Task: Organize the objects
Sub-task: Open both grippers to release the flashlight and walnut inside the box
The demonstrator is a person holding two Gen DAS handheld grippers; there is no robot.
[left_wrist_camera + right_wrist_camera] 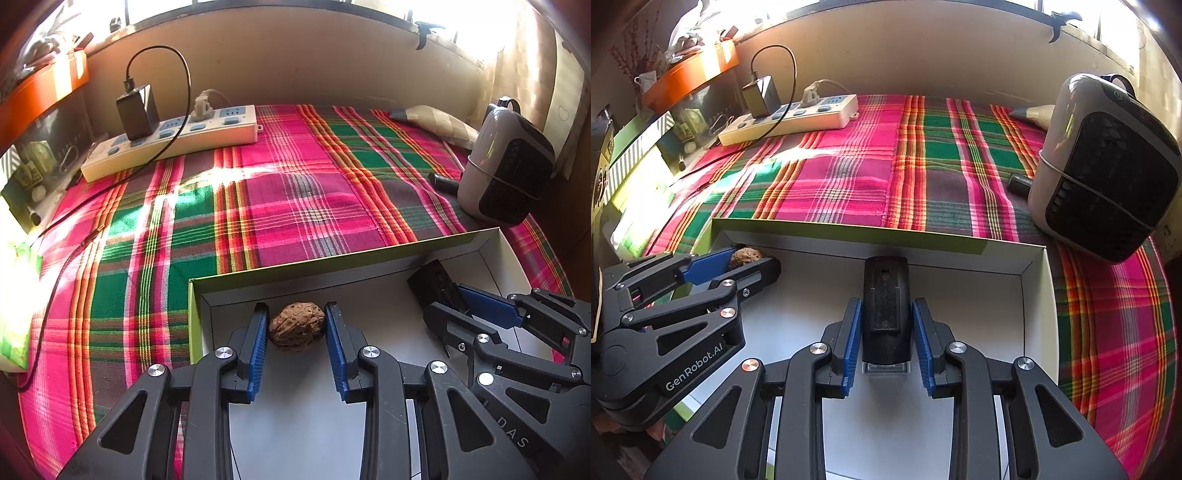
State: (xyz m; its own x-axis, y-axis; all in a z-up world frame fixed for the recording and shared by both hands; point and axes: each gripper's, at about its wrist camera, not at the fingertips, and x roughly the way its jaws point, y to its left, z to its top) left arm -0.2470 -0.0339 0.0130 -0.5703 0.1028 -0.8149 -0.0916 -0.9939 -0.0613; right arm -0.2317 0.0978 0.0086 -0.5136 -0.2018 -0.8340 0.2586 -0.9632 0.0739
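A white open box point(332, 258) with green outer walls lies on a plaid cloth. Inside it, near its far left corner, my left gripper point(295, 304) is shut on a brown walnut point(297, 326), both blue pads against its sides. Low in the right part of the box, my right gripper point(886, 301) is shut on a small black plastic device point(885, 310) held lengthwise between its pads. In the right wrist view the left gripper point(757, 258) shows at the left with the walnut point(746, 254). In the left wrist view the right gripper point(445, 295) shows at the right with the black device point(436, 286).
A white power strip point(170, 136) with a black charger and cable lies at the back left. A grey and black fan-like appliance point(1108, 170) stands right of the box point(849, 230), a small black cylinder point(1019, 182) beside it. A beige tube point(432, 122) lies at the back right.
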